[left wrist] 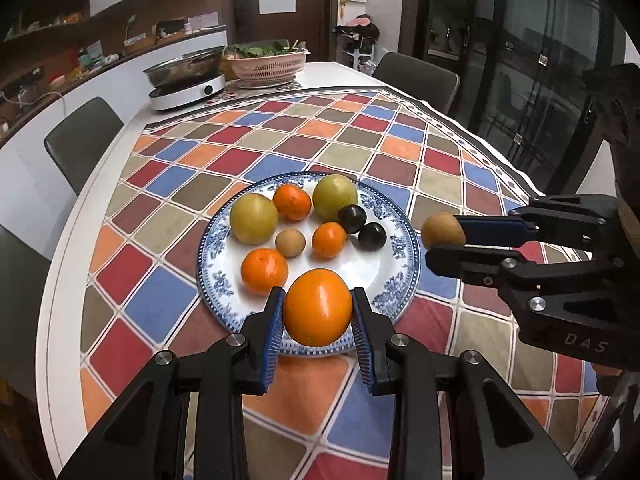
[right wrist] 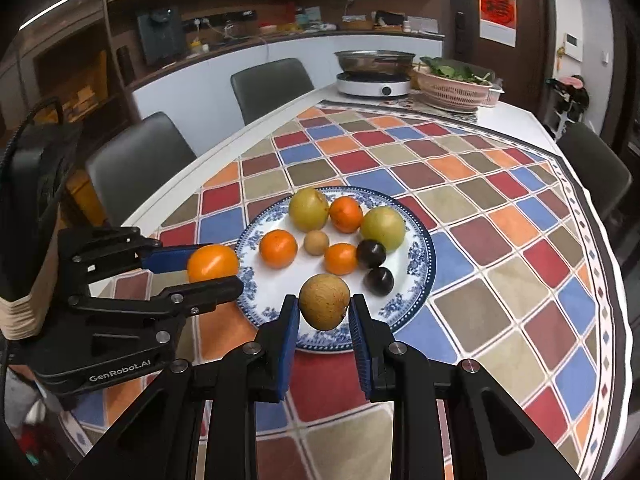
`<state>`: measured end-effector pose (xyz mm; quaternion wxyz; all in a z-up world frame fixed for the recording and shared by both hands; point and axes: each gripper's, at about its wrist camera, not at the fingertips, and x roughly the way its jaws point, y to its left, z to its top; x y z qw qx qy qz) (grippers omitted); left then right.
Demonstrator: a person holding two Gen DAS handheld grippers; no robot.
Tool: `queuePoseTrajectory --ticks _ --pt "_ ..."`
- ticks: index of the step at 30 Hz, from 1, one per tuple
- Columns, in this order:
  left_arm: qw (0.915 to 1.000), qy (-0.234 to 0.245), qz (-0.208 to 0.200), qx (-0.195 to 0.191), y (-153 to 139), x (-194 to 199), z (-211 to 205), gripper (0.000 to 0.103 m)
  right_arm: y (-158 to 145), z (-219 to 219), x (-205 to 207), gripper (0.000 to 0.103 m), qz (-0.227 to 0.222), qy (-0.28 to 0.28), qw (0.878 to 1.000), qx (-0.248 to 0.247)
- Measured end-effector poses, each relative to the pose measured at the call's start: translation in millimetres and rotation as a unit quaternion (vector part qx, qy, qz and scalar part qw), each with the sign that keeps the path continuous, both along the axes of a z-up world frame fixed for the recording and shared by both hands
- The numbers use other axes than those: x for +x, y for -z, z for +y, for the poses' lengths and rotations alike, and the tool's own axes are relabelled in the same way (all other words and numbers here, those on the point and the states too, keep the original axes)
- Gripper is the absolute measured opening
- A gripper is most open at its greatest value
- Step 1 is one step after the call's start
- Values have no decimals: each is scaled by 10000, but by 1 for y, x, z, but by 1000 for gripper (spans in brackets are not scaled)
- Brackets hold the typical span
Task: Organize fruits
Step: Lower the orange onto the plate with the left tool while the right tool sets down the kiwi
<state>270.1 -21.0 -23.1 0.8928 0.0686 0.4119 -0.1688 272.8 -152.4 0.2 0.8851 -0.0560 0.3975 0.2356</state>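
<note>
**Both tools loaded over the plate, fruits mid-sort**

Nearest: left tool (left wrist: 318,308) clamped on a large orange (left wrist: 318,307), pads pressing both sides, fruit held in the air over the near rim of the plate (left wrist: 404,240). Right tool (right wrist: 324,307) clamped on a brown round fruit (right wrist: 324,301), likely a longan or small kiwi, can't tell which; also held over the plate's near edge. In the left view the right tool sits just off the plate's right rim, well apart from the left one.

Progress, as a guess: no second container or sorted groups visible, so can't tell whether these two fruits are coming off the plate or going on. If the plate is the collecting spot, most is done, since only the two held fruits are outstanding. If sorting by type, nearly all is left.

Plate contents (blue-and-white patterned rim, white middle), near to far: one tangerine (left wrist: 264,271) near-left; a small brown fruit (left wrist: 290,243) mid; a smaller tangerine (left wrist: 329,240) beside it; two dark plums (left wrist: 362,226) touching each other on the right; two yellow-green pears or apples (left wrist: 253,219) at the back with another tangerine (left wrist: 292,202) between them. Types are mixed, not grouped.

Farther: checked tablecloth (left wrist: 224,160) over the desk, otherwise bare of fruit. At the far end, an induction hob with a steel pot (left wrist: 186,68), and a pink colander (left wrist: 269,65) holding leafy greens. Not part of the task as far as seen.
</note>
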Motion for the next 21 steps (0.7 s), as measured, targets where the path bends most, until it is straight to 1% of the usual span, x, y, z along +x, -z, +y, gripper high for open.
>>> queuePoseTrajectory --ticks 5,10,16,21 --pt "10000 26 9 -17 9 12 -3 33 14 -1 19 27 205 -169 9996 -4" --pt "9999 5 96 -105 19 25 -2 33 29 -2 34 27 386 -191 9991 -32" --pt "9997 75 222 -80 32 36 -3 33 43 1 45 27 478 -288 9984 -130" --pt "9996 134 262 -39 38 42 -4 33 51 1 54 27 548 -293 9980 -143"
